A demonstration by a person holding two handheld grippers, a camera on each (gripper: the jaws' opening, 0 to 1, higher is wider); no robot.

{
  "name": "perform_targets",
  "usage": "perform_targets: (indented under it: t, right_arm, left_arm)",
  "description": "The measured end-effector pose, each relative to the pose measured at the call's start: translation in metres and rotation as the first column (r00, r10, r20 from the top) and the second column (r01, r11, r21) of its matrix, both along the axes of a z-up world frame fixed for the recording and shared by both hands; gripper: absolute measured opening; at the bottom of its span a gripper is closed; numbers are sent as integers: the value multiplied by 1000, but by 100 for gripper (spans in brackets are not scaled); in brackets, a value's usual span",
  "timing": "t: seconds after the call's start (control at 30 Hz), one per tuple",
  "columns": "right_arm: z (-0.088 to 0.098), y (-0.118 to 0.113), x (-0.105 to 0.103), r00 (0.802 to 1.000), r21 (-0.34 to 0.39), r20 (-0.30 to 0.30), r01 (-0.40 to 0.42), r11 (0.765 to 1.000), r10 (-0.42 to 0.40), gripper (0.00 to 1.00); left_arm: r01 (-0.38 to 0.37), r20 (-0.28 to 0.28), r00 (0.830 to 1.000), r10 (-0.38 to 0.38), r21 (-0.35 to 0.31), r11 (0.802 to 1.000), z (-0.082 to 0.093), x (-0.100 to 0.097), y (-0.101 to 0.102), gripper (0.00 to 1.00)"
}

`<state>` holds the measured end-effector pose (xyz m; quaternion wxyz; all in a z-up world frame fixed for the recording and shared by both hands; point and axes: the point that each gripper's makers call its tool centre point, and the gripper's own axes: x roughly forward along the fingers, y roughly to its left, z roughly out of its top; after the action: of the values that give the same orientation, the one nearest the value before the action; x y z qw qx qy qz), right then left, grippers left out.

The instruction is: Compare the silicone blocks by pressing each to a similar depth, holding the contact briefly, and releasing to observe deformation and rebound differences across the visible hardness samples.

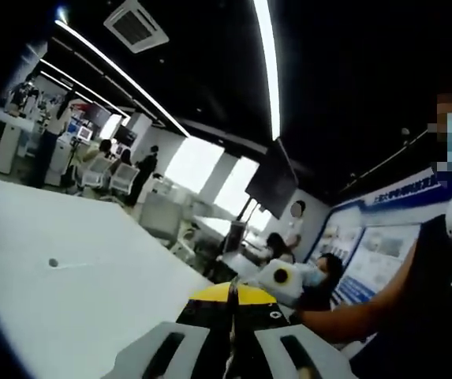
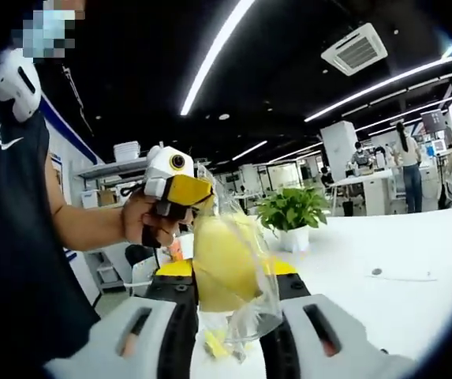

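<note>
A soft yellow silicone block (image 2: 222, 264) in a clear plastic bag (image 2: 245, 312) hangs between the two jaws of my right gripper (image 2: 229, 272), which press it from both sides. My left gripper (image 2: 180, 189), held by a hand (image 2: 139, 217), comes in from the left and pinches the bag's top corner. In the left gripper view, my left gripper (image 1: 230, 296) has its yellow-tipped jaws closed together, with only a thin seam between them. The right gripper's white body (image 1: 281, 278) shows just beyond, at the end of a bare forearm.
A wide white table (image 1: 91, 292) stretches ahead with a small round hole (image 1: 53, 262) in it. On the table (image 2: 415, 300), a potted plant (image 2: 293, 213) stands behind the bag. The person in a black shirt (image 2: 13, 260) is close by. Desks, chairs and people fill the background.
</note>
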<state>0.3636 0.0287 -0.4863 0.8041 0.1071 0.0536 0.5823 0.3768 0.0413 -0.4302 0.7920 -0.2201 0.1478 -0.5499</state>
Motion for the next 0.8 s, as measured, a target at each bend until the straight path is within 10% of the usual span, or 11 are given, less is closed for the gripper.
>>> perform_targets:
  t: [0.47, 0.8]
  right_arm:
    - [-9, 12, -7, 997, -97, -50, -59, 994, 54, 10]
    - [-15, 15, -10, 996, -125, -73, -63, 990, 54, 7]
  left_arm:
    - [-21, 174, 985, 8, 71, 997, -10, -5, 13, 0]
    - [-20, 161, 987, 4, 97, 995, -16, -5, 17, 0]
